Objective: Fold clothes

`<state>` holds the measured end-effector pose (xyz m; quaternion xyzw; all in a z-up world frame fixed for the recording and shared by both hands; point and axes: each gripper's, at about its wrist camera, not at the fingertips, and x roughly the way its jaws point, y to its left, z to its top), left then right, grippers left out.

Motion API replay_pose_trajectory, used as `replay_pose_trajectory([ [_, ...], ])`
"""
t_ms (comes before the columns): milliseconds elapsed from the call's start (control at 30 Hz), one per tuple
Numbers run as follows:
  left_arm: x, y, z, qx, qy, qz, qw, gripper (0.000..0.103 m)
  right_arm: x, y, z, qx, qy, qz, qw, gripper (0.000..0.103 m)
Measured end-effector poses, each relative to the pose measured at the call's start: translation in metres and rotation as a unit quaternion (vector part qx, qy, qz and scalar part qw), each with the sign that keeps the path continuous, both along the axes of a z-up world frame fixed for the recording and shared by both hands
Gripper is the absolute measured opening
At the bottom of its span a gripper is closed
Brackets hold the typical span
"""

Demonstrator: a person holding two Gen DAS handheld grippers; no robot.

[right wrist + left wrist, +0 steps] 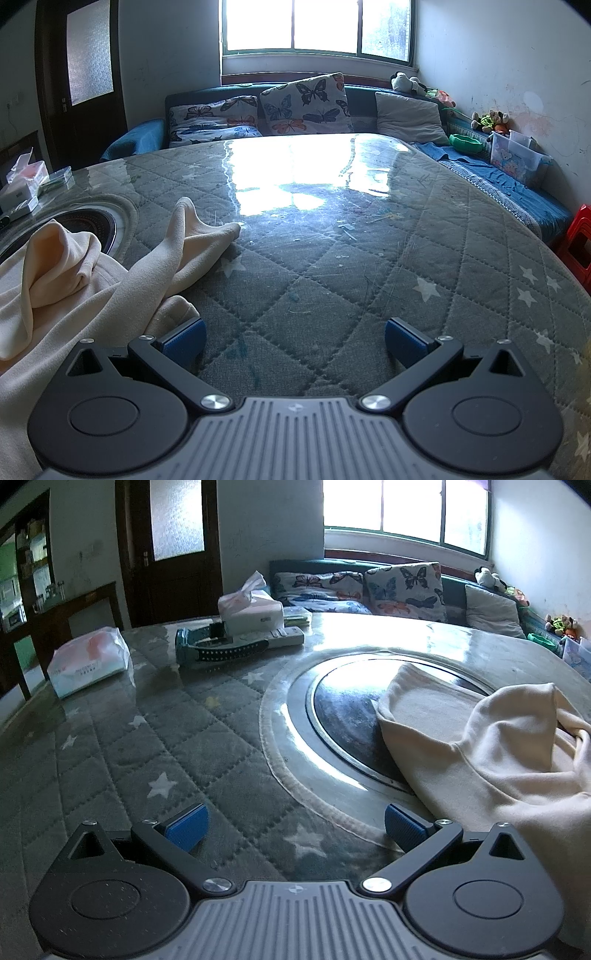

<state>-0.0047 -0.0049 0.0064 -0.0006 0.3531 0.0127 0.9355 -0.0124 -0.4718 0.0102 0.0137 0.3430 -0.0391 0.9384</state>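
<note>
A cream garment (480, 753) lies crumpled on the quilted grey table cover, partly over a round metal hob inset (332, 716). In the right wrist view the same cream garment (92, 273) fills the left side, with a sleeve (207, 236) stretched toward the table's middle. My left gripper (295, 825) is open above the cover, its right fingertip close beside the garment's edge. My right gripper (295, 341) is open too, its left fingertip just next to the cloth, nothing between its fingers.
On the far left of the table are a tissue pack (88, 661), a tissue box (251, 609), a remote (280, 635) and a teal tool (218, 650). A sofa with butterfly pillows (303, 107) runs behind. A red stool (576, 243) stands at the right.
</note>
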Motion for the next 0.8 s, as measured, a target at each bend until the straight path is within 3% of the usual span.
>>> replay_pose_trajectory([
  [300,-0.018,-0.006,0.019,-0.011,-0.005,-0.007,0.9999,0.103,-0.011,0.007,0.015,-0.023,-0.028,0.023,0.999,0.103],
  [800,-0.028,-0.023,0.047,-0.034,-0.007,-0.017,0.9992,0.103,-0.035,0.026,0.049,-0.02,-0.026,0.087,0.996,0.103],
])
